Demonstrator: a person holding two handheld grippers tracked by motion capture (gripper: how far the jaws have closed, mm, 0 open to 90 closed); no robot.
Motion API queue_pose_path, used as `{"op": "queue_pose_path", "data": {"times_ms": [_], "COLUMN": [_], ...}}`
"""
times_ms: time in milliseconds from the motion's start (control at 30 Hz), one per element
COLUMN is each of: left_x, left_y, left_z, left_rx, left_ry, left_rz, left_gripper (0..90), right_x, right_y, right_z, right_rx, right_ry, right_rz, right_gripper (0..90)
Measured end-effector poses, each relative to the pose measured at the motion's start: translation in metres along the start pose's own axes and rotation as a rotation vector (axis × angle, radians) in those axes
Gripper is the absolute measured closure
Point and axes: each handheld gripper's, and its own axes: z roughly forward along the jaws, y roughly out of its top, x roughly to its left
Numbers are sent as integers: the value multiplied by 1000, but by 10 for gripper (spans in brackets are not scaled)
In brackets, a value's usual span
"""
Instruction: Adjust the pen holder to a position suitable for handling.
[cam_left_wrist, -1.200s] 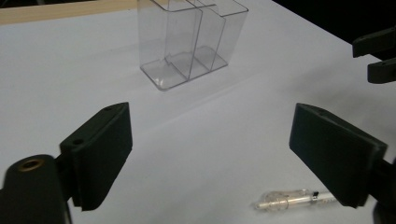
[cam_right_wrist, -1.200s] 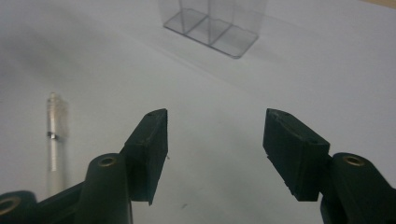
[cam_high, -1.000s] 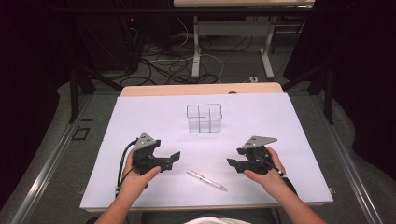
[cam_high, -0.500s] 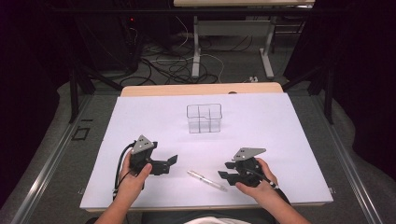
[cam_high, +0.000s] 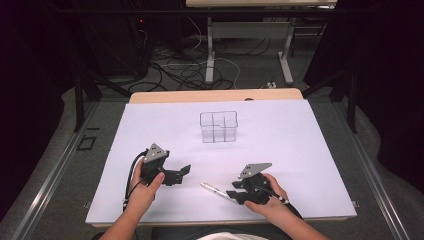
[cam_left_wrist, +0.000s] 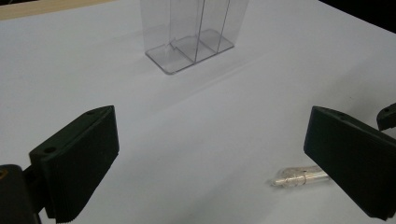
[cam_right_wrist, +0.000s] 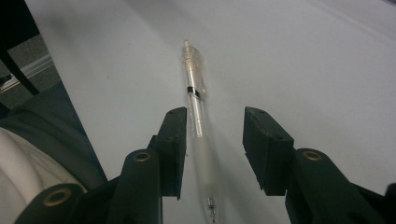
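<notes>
Clear plastic pen lies flat on the white sheet, its long axis running straight out between my right claw's jaws, which have just been closing and do not yet pinch it. My left claw gapes wide, empty. Beyond, a clear divided holder stands upright; dark room behind.

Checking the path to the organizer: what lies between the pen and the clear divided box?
Nothing: in the high view, bare white table cover separates the pen from the clear divided box.
</notes>
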Motion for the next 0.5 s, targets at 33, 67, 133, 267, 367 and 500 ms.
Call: {"op": "queue_pose_path", "data": {"times_ms": [33, 67, 133, 267, 367, 500], "left_x": [0, 1, 1, 1, 0, 0], "left_y": [-1, 0, -1, -1, -1, -1], "left_z": [1, 0, 0, 1, 2, 2], "left_rx": [-9, 5, 5, 9, 7, 20], "left_ry": [7, 2, 1, 0, 4, -4], "left_rz": [-2, 2, 0, -1, 2, 6], "left_gripper": [31, 30, 31, 32, 32, 32], "right_x": [2, 3, 5, 9, 11, 11], "right_y": [0, 0, 0, -1, -2, -3], "right_z": [1, 2, 4, 9, 14, 18], "right_rx": [-4, 6, 18, 51, 80, 109], "right_ry": [8, 7, 12, 15, 11, 3], "right_rz": [0, -4, -9, -26, -35, -45], "right_gripper": [611, 615, 631, 663, 689, 707]}}
